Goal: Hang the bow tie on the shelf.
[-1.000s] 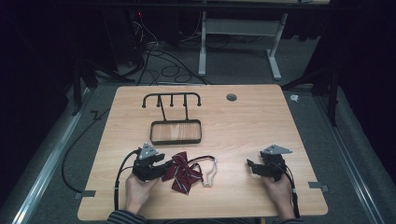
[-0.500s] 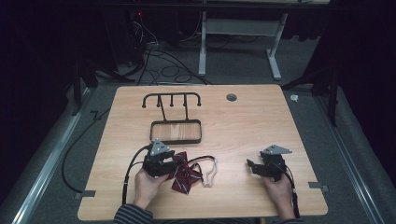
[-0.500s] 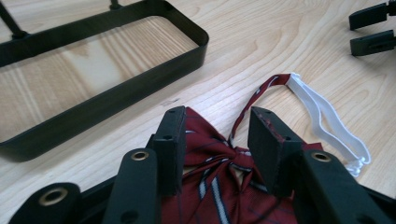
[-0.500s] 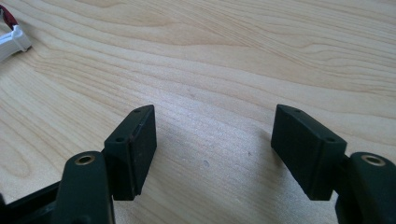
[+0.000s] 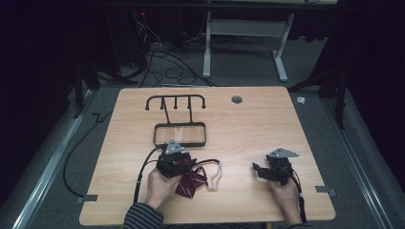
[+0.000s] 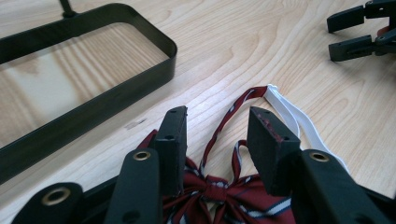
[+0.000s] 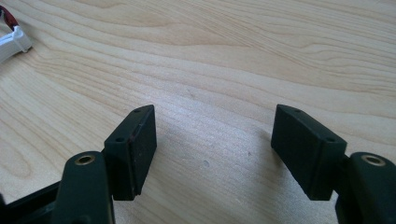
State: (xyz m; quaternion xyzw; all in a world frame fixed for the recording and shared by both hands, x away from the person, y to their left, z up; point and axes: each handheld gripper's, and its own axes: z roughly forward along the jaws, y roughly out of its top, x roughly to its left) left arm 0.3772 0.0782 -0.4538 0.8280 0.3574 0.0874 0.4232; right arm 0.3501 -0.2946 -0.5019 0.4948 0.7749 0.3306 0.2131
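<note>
Hovering over the bow tie (image 6: 219, 196) at lower centre, the left gripper (image 6: 217, 135) has been closing, jaws spread astride its knot, nothing pinched; right gripper (image 7: 212, 149) open, idle; lifting remains.

No text, label, brand or number can be read anywhere: the bow tie (image 6: 224, 196) carries stripes but no lettering, the table (image 5: 248, 124) and the black rack (image 5: 179, 134) are plain, and any small marks on the dark gear behind the table are perhaps too dim to make out
</note>
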